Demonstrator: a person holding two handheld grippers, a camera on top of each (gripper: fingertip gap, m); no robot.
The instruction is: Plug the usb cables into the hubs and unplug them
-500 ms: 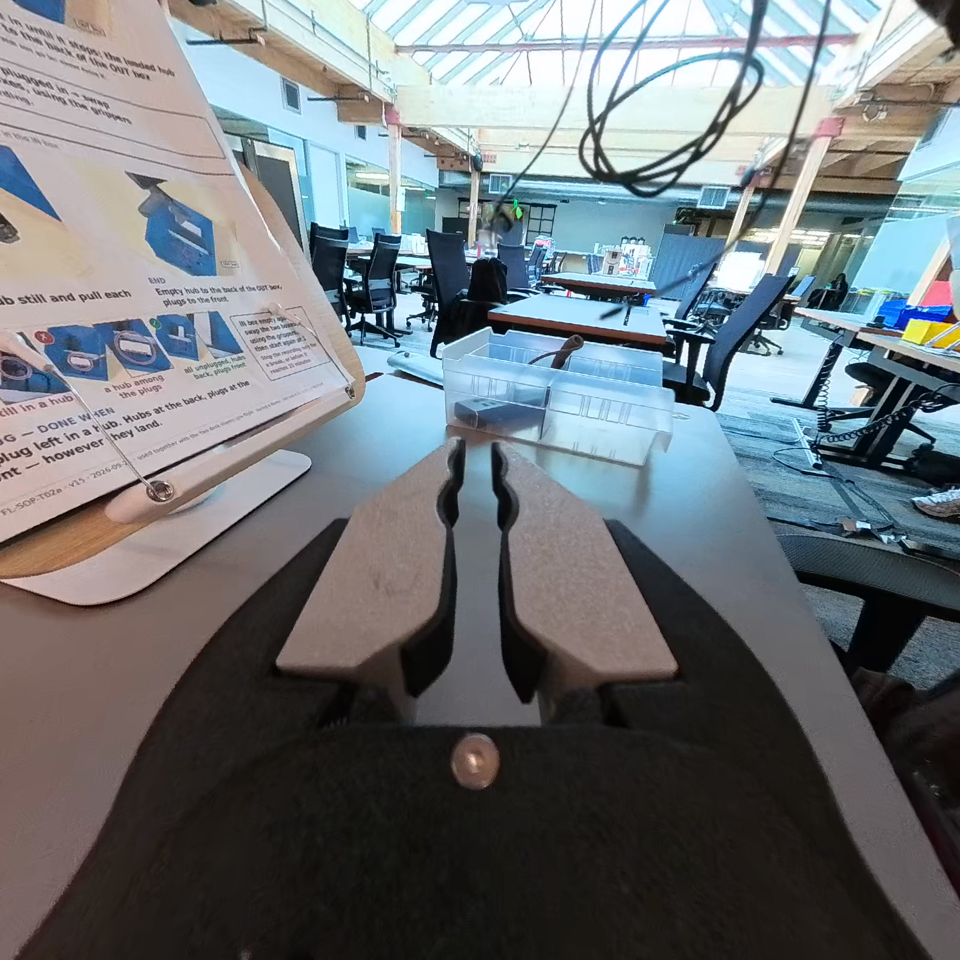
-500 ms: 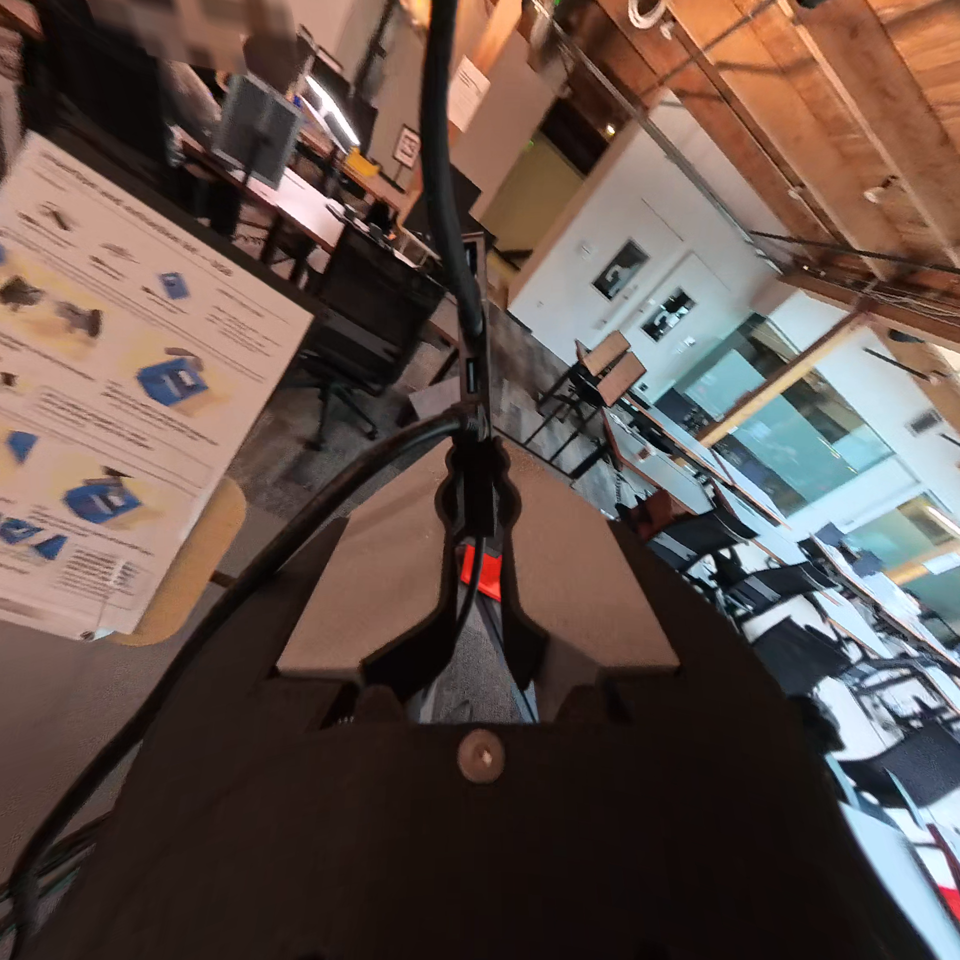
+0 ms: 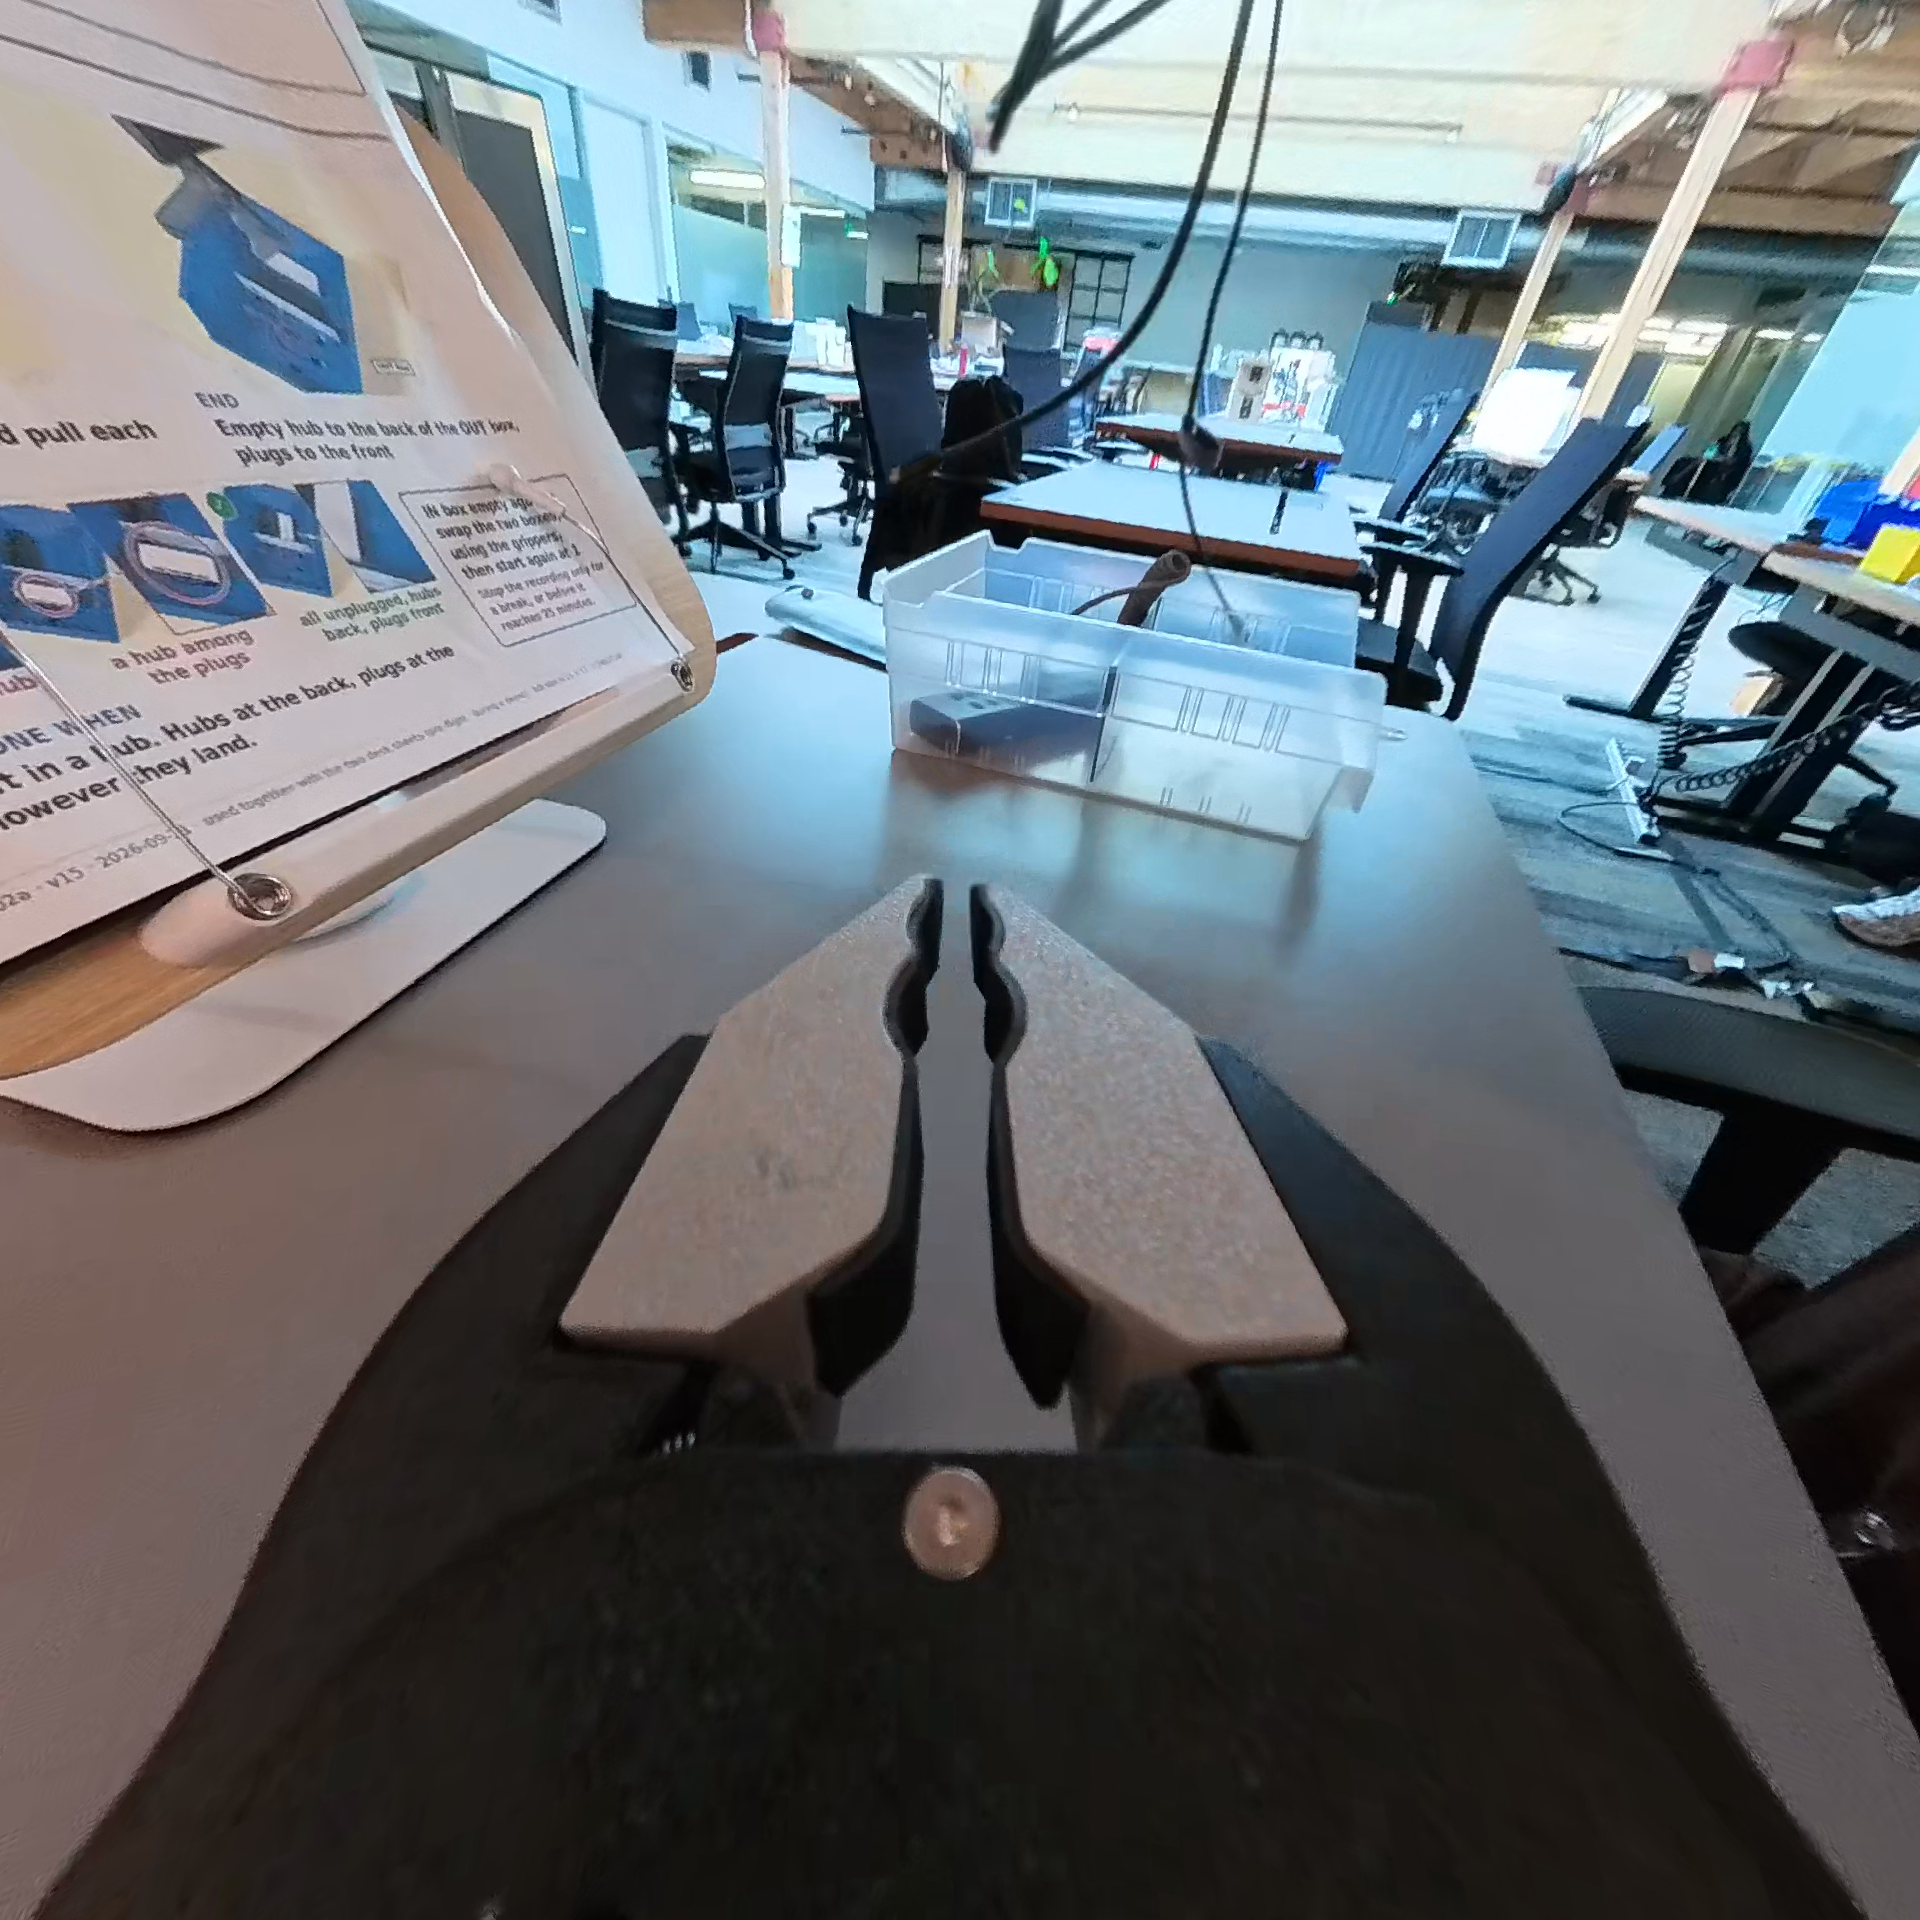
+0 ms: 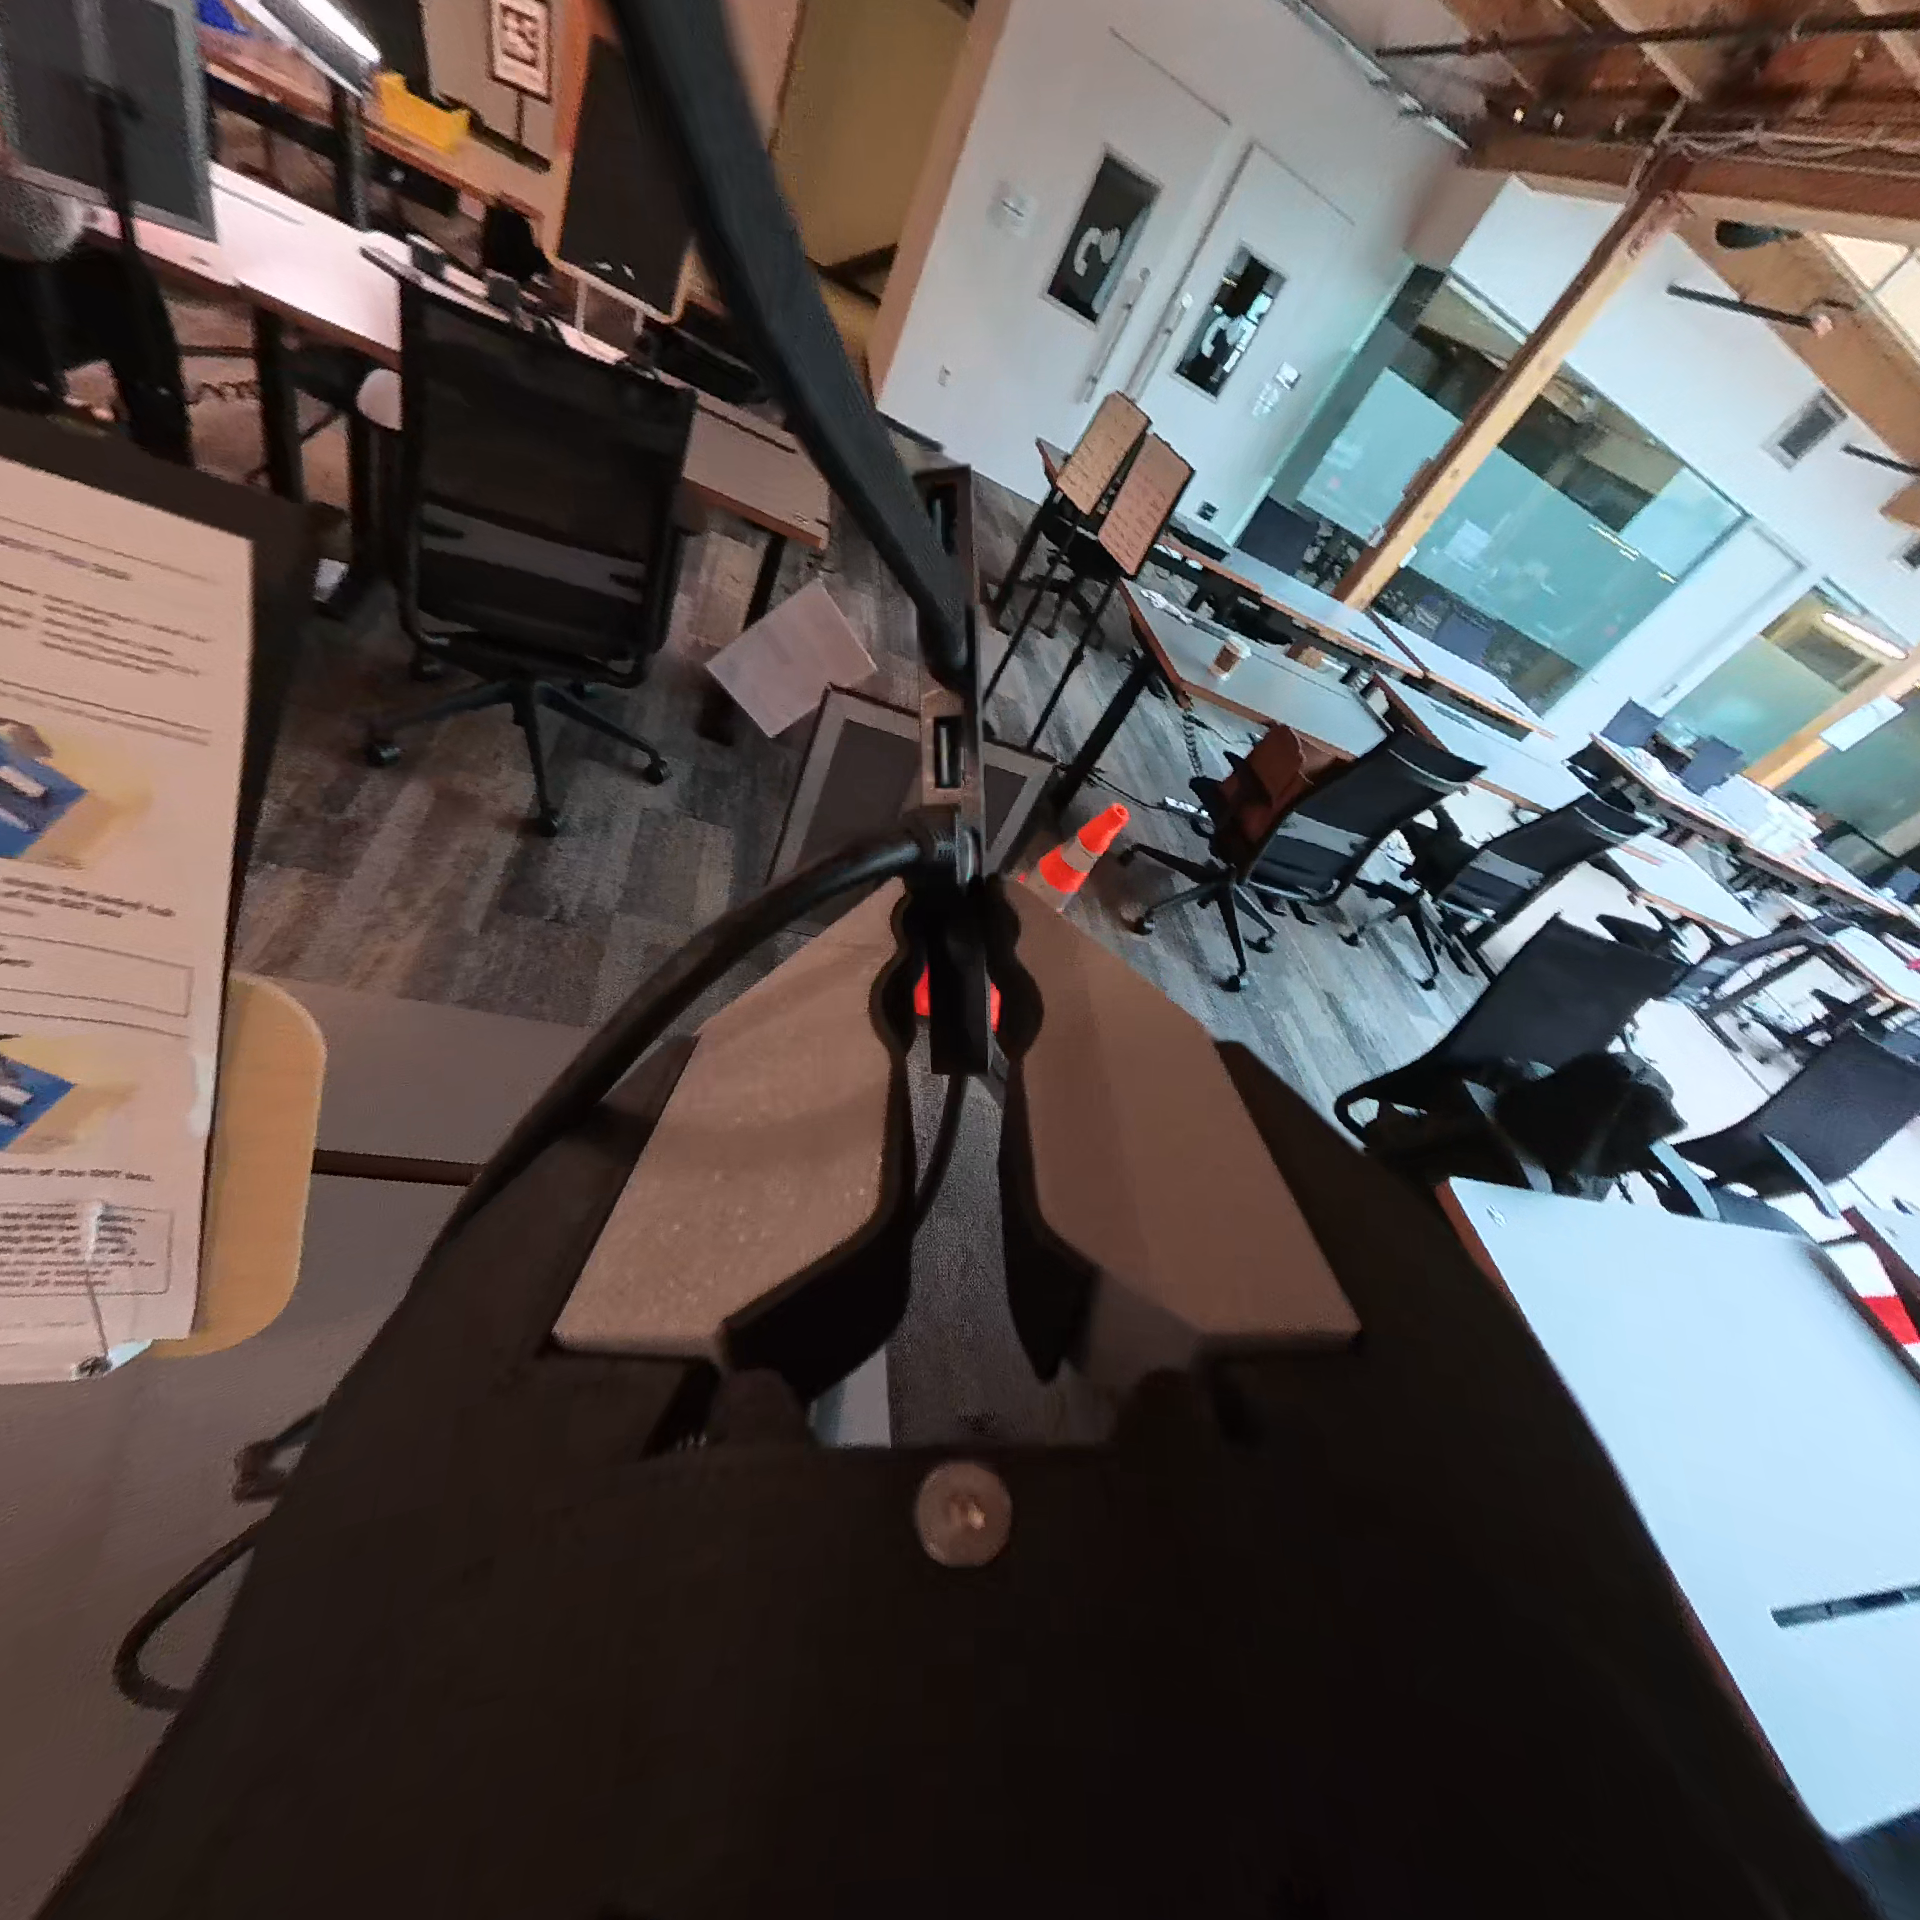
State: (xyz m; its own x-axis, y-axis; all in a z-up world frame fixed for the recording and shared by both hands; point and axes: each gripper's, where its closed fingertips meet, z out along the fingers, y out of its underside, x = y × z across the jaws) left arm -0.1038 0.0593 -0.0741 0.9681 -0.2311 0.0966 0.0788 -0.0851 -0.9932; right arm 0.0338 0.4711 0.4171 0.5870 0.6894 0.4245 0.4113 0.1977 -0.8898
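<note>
On the dark table (image 3: pixel 1195 935) ahead of our left gripper (image 3: pixel 956 904) we count one clear plastic bin (image 3: pixel 1132 707), split into compartments, with one dark hub (image 3: pixel 987 717) lying in its near-left compartment and one brown cable end (image 3: pixel 1153 582) poking up from a rear one. Our left jaws sit nearly together, a thin gap between them, holding nothing. One instruction sheet on a stand (image 3: pixel 260 499) is at left. Up in the air, our right gripper (image 4: pixel 951 914) pinches a second hub (image 4: pixel 951 727), held upright. Two black cables (image 4: pixel 790 312) meet it: one thick from above, one thinner curving off left. One port (image 4: pixel 945 753) on it stands empty.
</note>
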